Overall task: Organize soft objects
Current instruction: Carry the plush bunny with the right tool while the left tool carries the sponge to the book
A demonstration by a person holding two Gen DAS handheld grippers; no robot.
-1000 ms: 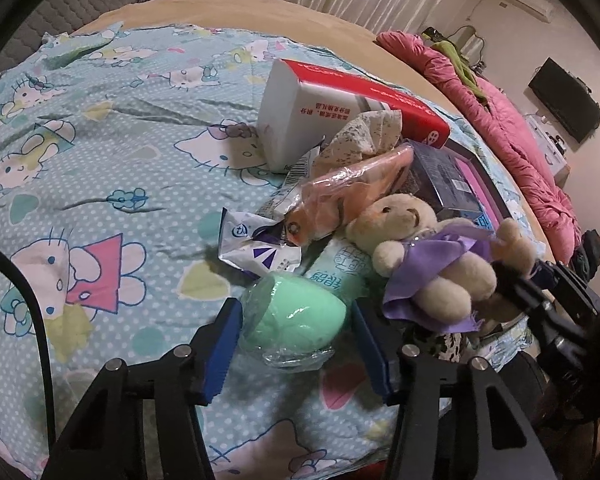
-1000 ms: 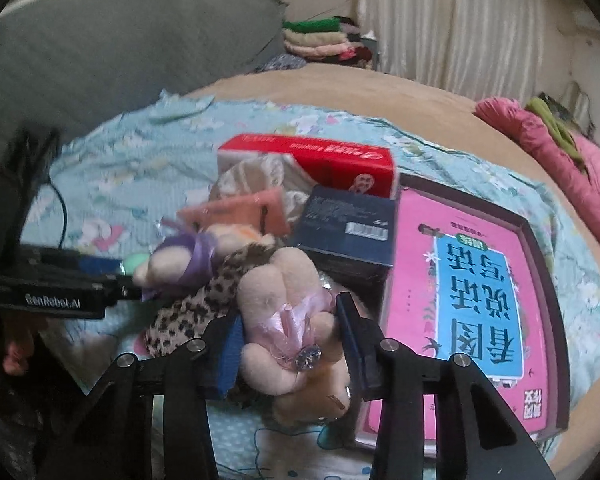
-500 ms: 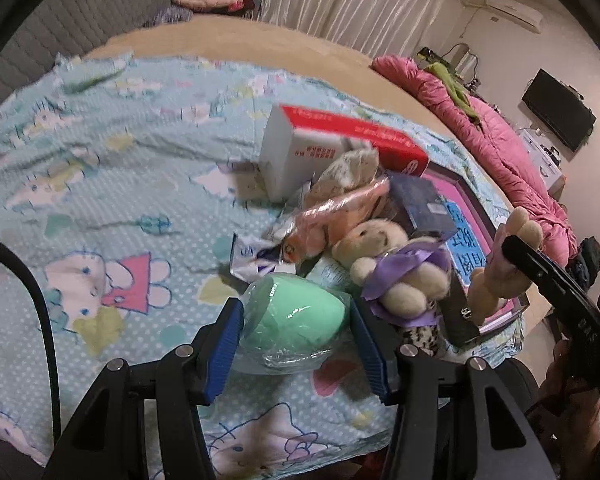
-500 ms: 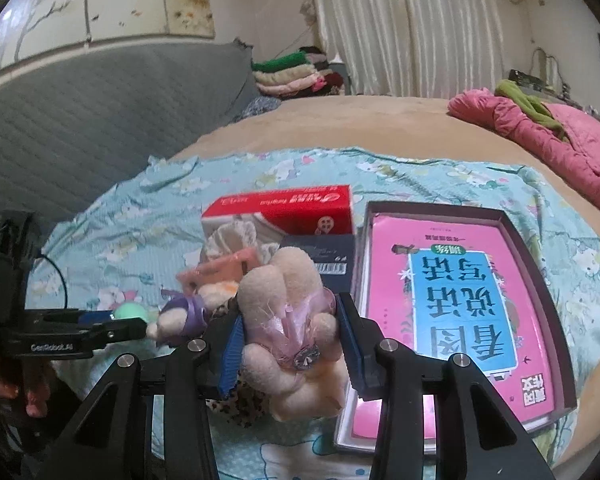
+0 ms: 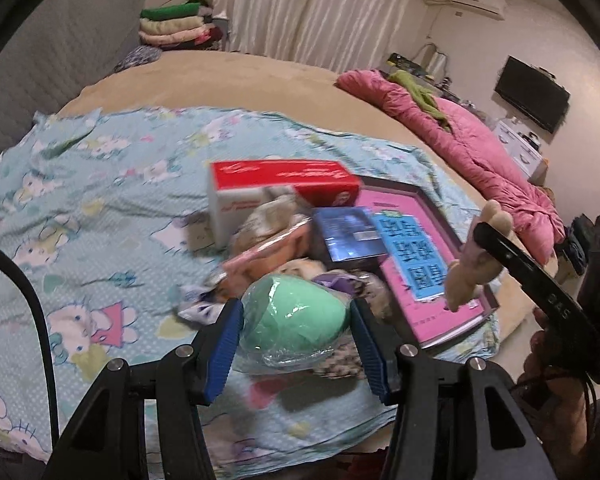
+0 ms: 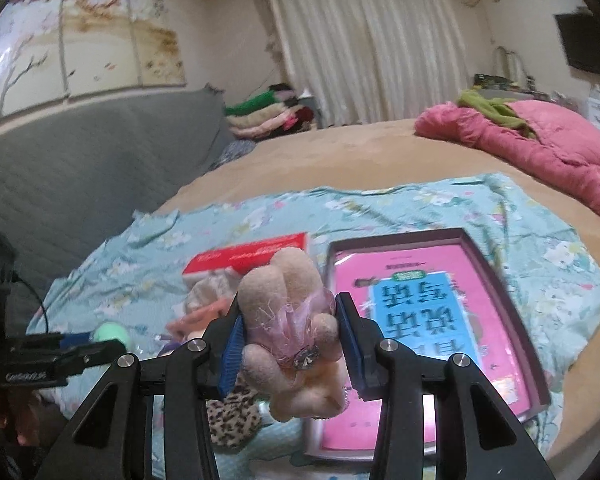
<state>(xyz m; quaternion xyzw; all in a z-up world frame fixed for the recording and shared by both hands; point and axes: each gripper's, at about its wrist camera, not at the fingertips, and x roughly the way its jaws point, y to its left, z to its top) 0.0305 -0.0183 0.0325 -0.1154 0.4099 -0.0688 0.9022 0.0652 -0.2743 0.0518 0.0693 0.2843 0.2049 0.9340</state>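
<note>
The left gripper (image 5: 296,336) pinches a mint-green, plastic-wrapped soft ball (image 5: 294,322) between its blue fingers (image 5: 224,344), raised above the clutter on the bed's cartoon-print blue sheet (image 5: 100,216). The right gripper (image 6: 288,344) squeezes a beige plush bear in a pink tulle skirt (image 6: 290,332) between its fingers, feet pointing ahead. Both toys are held clear of the pile, probably to separate soft items from the pink book box (image 6: 432,312) ahead.

A home bedroom: round bed (image 6: 380,152), pink quilt (image 6: 560,140), curtains (image 6: 364,40), folded clothes (image 5: 176,24), wall-mounted TV (image 5: 532,94).
</note>
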